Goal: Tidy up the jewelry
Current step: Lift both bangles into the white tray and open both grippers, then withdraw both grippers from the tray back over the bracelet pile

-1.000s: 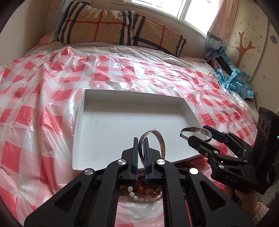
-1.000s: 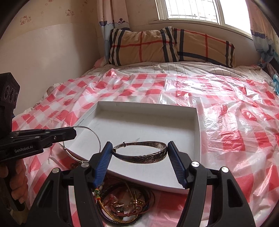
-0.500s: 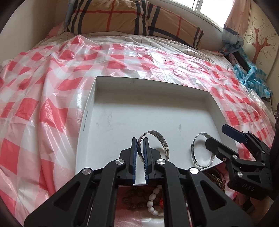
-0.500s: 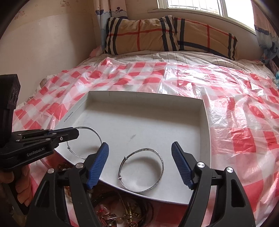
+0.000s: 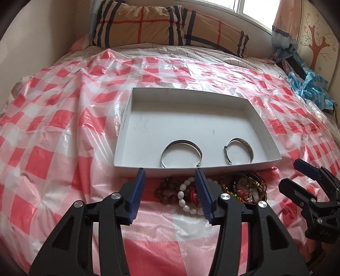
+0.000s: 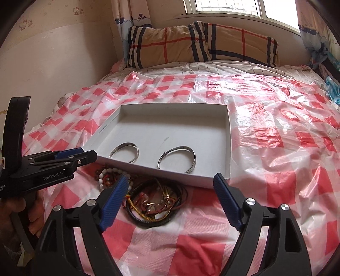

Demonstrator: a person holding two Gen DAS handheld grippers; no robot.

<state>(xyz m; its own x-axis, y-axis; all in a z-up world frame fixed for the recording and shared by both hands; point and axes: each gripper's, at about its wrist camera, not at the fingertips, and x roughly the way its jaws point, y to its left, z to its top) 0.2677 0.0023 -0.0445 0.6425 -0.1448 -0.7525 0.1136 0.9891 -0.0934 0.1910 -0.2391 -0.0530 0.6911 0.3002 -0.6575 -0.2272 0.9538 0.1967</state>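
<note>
Hovering nearest the lens, the left gripper [image 5: 170, 180] has its blue-padded fingers [image 5: 137, 195] spread apart with nothing between them, poised over the near edge of the bed. The right gripper [image 6: 171, 189] likewise shows its fingers [image 6: 226, 199] set wide apart and empty; in the left wrist view it stands at the right, apart from the box. Just beyond both sets of fingers, a heap of beaded bracelets [image 5: 187, 195], brown, white and red, lies on the checked plastic sheet [image 5: 63, 131], touching a tangle of corded bracelets [image 6: 155, 201] in black, red and gold beside it. Both heaps rest outside the white box [image 5: 125, 127], close against its near wall. Inside the box, near that same wall, two silver bangles lie flat and apart from each other: the left bangle [image 5: 180, 152] and the right bangle [image 5: 239, 150]. Farther back, the red-and-white sheet covers the bed up to a plaid pillow [image 6: 201, 42] below the window [image 6: 229, 8].
</note>
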